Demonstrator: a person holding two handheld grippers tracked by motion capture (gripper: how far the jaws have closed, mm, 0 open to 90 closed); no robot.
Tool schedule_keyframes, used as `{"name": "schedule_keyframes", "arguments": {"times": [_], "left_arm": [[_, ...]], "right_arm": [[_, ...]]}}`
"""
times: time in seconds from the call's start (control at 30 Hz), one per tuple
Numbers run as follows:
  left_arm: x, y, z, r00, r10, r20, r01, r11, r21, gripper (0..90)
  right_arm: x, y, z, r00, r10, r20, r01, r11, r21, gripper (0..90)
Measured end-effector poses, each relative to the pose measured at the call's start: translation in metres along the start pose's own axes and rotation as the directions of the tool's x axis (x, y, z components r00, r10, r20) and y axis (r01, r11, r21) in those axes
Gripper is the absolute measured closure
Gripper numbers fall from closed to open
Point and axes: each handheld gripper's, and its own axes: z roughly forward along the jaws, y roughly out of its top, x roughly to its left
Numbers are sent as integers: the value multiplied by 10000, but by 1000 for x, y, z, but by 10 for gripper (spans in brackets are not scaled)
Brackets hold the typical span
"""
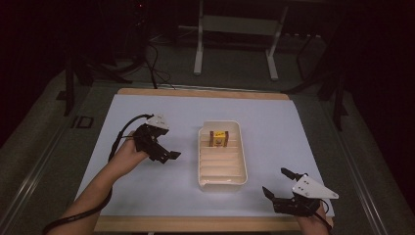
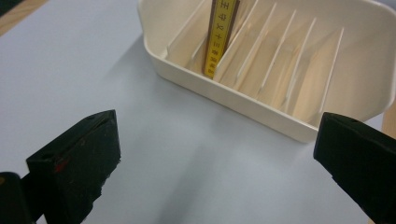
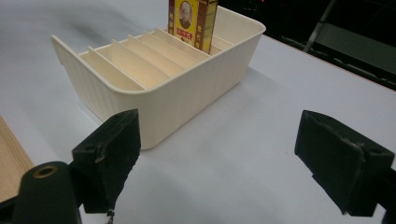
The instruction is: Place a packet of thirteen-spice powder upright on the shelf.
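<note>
High view: cream slotted tray (image 1: pixel 222 177) at centre of worktop (image 1: pixel 274 127); small box (image 1: pixel 219 138) upright in a far slot. Left claw (image 1: pixel 166 152) left of tray, empty. Left gripper view: jaws apart. Right gripper view: right claw (image 3: pixel 219 158) apart, empty, near tray

The left gripper (image 1: pixel 169 152) sits at the end of a bare forearm that comes in from the lower left, its jaws spread wide apart and pointing to the right. The right gripper (image 1: pixel 278 183) is held low near the bottom edge, with only a bit of the hand visible behind it, jaws wide apart and empty, pointing up and left.
</note>
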Motion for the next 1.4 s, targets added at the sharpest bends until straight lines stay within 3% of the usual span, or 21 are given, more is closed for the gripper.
{"name": "schedule_keyframes", "arguments": {"times": [0.13,0.23,0.33,0.47,0.7,0.9,1.03,1.23,1.4], "left_arm": [[-9,-12,-2,9997,74,-227,-76,9999,-90,7],[-14,-20,-3,9999,-115,-58,114,9998,-183,7],[-18,-26,-4,9997,-61,-255,54,9997,-259,7],[-26,-39,-3,9988,-451,-166,444,9981,-429,7],[-35,-57,5,9974,-700,-145,693,9966,-455,7],[-38,-66,2,9940,-1040,-339,1015,9925,-688,7],[-38,-73,1,9942,-1052,-242,1029,9914,-813,7],[-38,-85,-1,9872,-1453,-655,1393,9863,-879,7],[-39,-95,-5,9858,-1636,-387,1585,9812,-1104,7]], "right_arm": [[0,0,0,10000,-7,-8,7,10000,7,144],[0,0,0,10000,-47,-9,47,10000,-3,144],[1,0,0,10000,-58,3,58,10000,-6,144],[1,0,0,10000,-14,11,14,10000,-16,144],[0,0,-1,10000,45,24,-44,10000,-58,145],[1,0,-1,10000,24,55,-24,10000,-65,144],[0,0,-1,10000,72,68,-72,10000,-49,144],[0,0,-2,10000,40,68,-39,10000,-77,144],[0,0,-2,10000,13,90,-12,10000,-95,144]]}}
